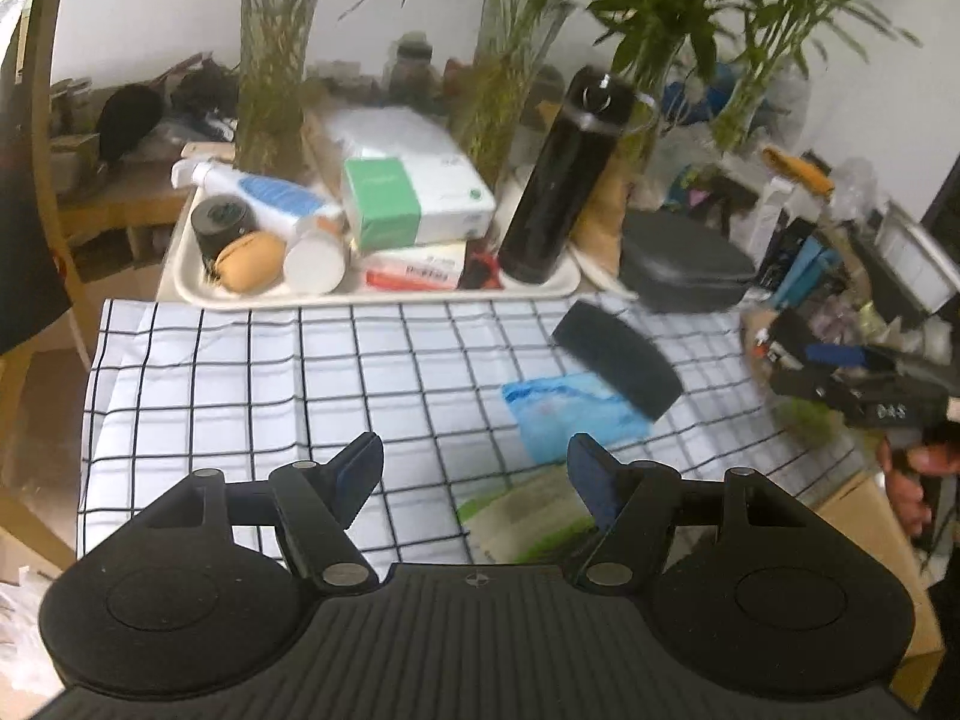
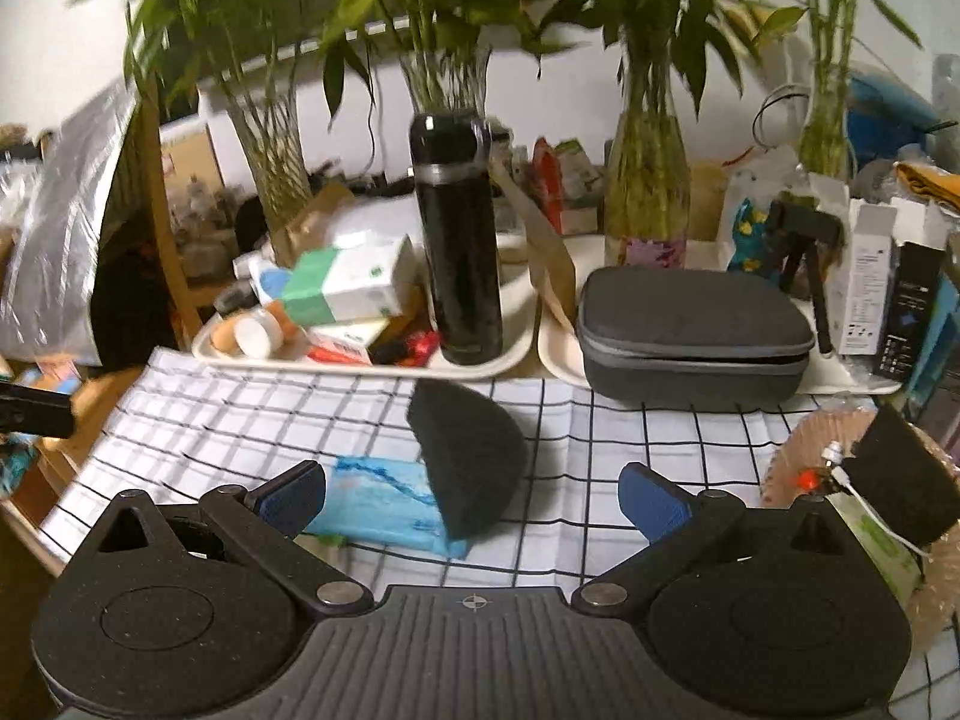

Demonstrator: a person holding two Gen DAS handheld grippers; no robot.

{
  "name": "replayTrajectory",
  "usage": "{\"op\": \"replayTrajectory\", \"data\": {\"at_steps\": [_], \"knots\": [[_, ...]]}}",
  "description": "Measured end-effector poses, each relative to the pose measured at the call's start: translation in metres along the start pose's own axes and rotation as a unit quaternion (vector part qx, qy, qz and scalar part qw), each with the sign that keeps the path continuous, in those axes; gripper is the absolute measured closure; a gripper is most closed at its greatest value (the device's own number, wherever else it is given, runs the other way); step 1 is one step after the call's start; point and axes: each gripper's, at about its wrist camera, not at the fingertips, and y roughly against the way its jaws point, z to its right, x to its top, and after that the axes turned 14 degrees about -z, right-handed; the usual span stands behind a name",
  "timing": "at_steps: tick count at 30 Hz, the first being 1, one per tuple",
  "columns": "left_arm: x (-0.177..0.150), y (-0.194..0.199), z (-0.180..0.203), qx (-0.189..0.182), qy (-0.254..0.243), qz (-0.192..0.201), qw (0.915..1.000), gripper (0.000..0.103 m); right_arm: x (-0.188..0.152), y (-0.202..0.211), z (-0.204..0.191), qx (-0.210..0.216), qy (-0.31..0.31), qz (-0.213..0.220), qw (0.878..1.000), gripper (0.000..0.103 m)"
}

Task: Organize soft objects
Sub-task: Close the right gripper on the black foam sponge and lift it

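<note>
Left gripper [image 1: 474, 474] jaws apart, nothing between the blue pads, above the checked cloth [image 1: 240, 372]; right gripper [image 2: 474, 495] jaws also spread wide, empty, low over the same cloth [image 2: 630, 438]; just ahead of the right gripper lies a blue soft pack [image 2: 378, 504] flat on the cloth, its right end under a dark half-round sponge-like piece [image 2: 468, 456] that leans on it; left view shows the same blue pack [image 1: 570, 414] with the dark piece [image 1: 618, 357] overlapping its far right corner; a green-and-white packet [image 1: 522, 516] sits nearer, beside the left gripper's right finger; farther back a cream tray [image 2: 480, 369] holds a black bottle [image 2: 459, 240], upright, and boxes; grey zip case [image 2: 696, 330] on a second tray to the right; plants in glass vases [image 2: 645, 192] at the back.
</note>
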Motion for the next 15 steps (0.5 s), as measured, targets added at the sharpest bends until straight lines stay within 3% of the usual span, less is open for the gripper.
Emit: {"op": "replayTrajectory", "data": {"at_steps": [4, 7, 15], "knots": [[-0.001, 0.001, 0.005, 0.008, -0.019, 0.000, 0.9998, 0.036, 0.011, -0.030, -0.001, -0.014, 0.039, -0.020, 0.999, 0.000], [0.001, 0.005, 0.005, -0.005, -0.015, 0.005, 0.9999, 0.036, 0.019, -0.051, 0.000, -0.013, 0.051, -0.030, 0.998, 0.000], [0.003, 0.006, 0.005, -0.008, -0.009, 0.009, 0.9999, 0.036, 0.029, -0.098, 0.002, 0.009, 0.062, -0.054, 0.997, 0.001]]}}
